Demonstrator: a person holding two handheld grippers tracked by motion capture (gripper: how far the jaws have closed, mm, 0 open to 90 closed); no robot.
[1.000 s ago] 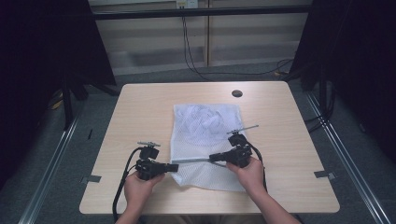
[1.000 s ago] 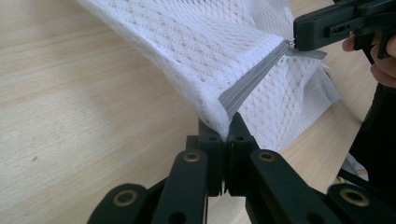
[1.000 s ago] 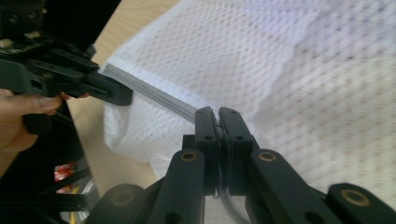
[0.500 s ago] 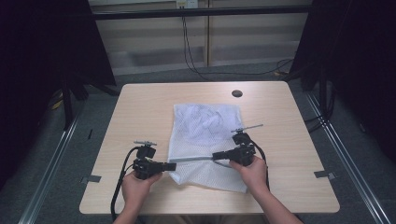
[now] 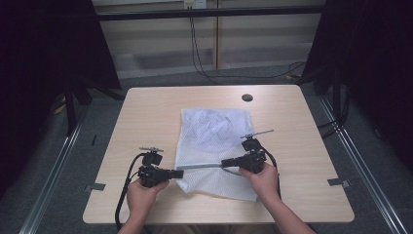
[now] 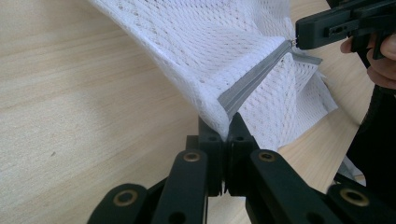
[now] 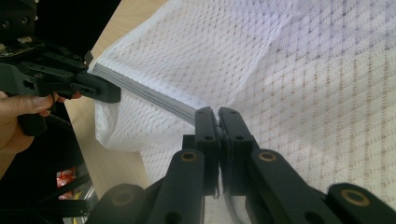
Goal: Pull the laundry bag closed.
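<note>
A white mesh bag [image 5: 214,131] lies flat on the middle of the wooden table [image 5: 146,112]. A grey zipper [image 5: 202,166] runs across it near its front end and is stretched taut between both grippers. My left gripper [image 5: 179,173] is shut on the bag's left edge at the zipper's end [image 6: 243,91]; its jaws [image 6: 227,123] pinch the mesh there. My right gripper [image 5: 224,162] is shut on the zipper farther right, and in the right gripper view its jaws meet on the grey strip [image 7: 154,100] at the gripper [image 7: 214,114]. The bag's front part is lifted slightly off the table.
A round dark hole [image 5: 247,97] sits in the table's far right part. Cables [image 5: 122,195] trail from the grippers toward the front edge. Bare wood surrounds the bag on both sides. Dark curtains and floor rails flank the table.
</note>
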